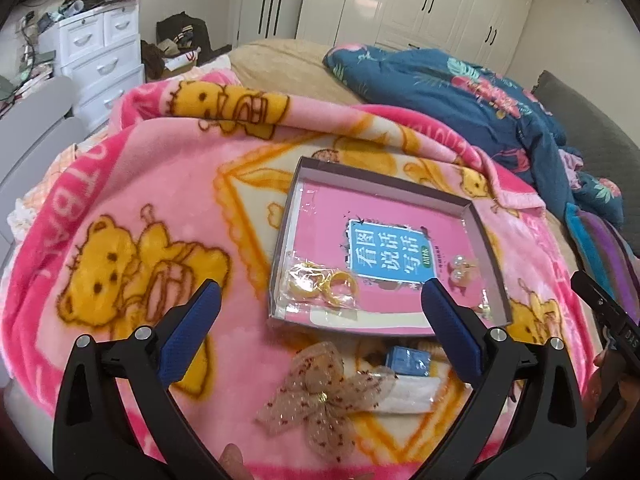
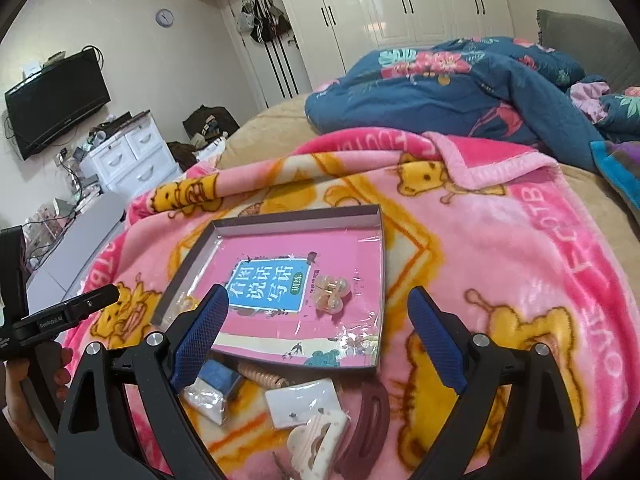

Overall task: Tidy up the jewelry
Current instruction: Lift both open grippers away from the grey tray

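A shallow cardboard tray (image 1: 384,179) (image 2: 296,216) with a pink printed bottom lies on the pink bear blanket. In it are a clear bag of gold rings (image 1: 320,284) and a pearl hair clip (image 1: 460,270) (image 2: 330,294). My left gripper (image 1: 322,292) hovers open above the tray's near edge, nothing between its fingers. My right gripper (image 2: 318,298) is also open and empty, above the tray's near side. In front of the tray lie a sheer bow (image 1: 324,396), a small blue box (image 1: 408,360) (image 2: 218,378), a white earring card (image 2: 304,402), a spiral hair tie (image 2: 262,376) and a pale claw clip (image 2: 316,440).
A dark red oval hair clip (image 2: 368,420) lies beside the claw clip. A blue floral quilt (image 1: 460,92) is bunched behind the blanket. A white drawer chest (image 1: 100,56) and a wall TV (image 2: 56,100) stand to the left, wardrobes (image 2: 400,8) at the back.
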A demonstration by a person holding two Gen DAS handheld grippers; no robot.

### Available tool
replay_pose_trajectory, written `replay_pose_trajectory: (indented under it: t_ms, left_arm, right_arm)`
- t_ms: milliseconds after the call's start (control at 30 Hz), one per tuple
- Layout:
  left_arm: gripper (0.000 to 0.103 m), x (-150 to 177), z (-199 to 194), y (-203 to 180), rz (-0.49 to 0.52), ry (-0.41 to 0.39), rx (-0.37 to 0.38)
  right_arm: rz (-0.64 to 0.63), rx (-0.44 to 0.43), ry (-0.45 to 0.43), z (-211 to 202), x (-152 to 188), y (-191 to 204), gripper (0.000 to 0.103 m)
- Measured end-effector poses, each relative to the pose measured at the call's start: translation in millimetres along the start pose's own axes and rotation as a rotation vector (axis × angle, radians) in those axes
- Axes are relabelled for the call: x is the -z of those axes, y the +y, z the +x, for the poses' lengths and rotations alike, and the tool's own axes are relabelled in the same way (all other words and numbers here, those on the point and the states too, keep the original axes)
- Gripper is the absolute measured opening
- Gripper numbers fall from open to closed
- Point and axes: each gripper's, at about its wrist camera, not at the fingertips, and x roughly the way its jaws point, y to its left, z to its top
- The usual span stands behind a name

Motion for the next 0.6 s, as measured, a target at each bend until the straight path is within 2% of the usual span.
replay_pose_trajectory:
  t_ms: [600]
  left_arm:
    - [0.094, 25, -63, 7, -0.004, -0.068, -0.013]
  right_arm:
    - [-0.046, -0.015, -0.075, -69, 4, 10, 0.09]
